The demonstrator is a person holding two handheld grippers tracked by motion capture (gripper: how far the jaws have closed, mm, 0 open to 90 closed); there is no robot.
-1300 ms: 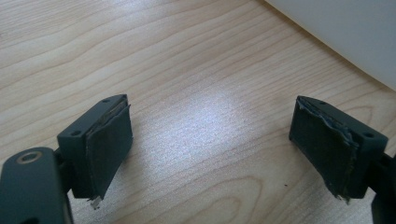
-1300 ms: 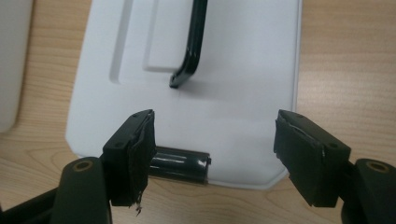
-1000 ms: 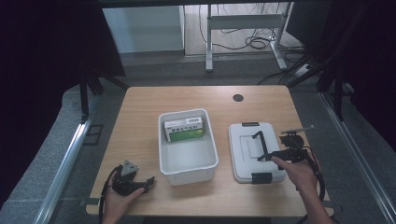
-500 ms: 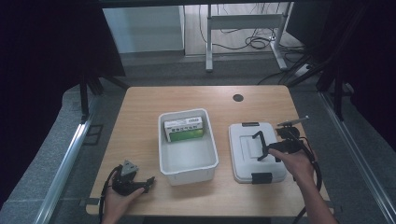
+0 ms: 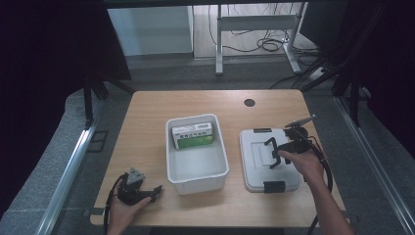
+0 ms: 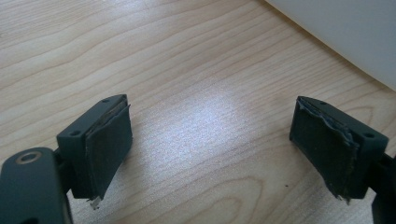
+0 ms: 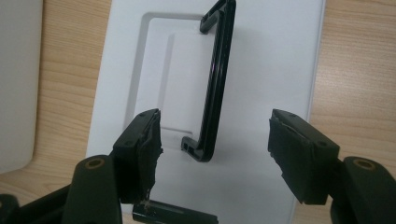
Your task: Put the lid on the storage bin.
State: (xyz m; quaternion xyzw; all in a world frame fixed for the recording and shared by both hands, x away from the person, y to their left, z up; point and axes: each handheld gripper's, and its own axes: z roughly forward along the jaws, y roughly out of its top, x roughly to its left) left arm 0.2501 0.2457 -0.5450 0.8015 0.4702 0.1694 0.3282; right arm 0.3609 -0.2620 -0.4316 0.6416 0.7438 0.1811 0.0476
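The white lid point(image 5: 268, 159) was lying flat on the table point(image 5: 147, 127), just right of the open bin point(image 5: 196, 175). Its black handle point(image 7: 215, 88) was raised and stood between the jaws of the right gripper point(image 7: 215, 156), which had just been closing but were not yet pressed on it. The left gripper point(image 6: 210, 154) was rested apart, jaws wide. If the handle were caught off-centre, the lid could tilt and slip.

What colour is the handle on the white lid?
Black. The handle stands raised on the white lid, clearest in the right gripper view.
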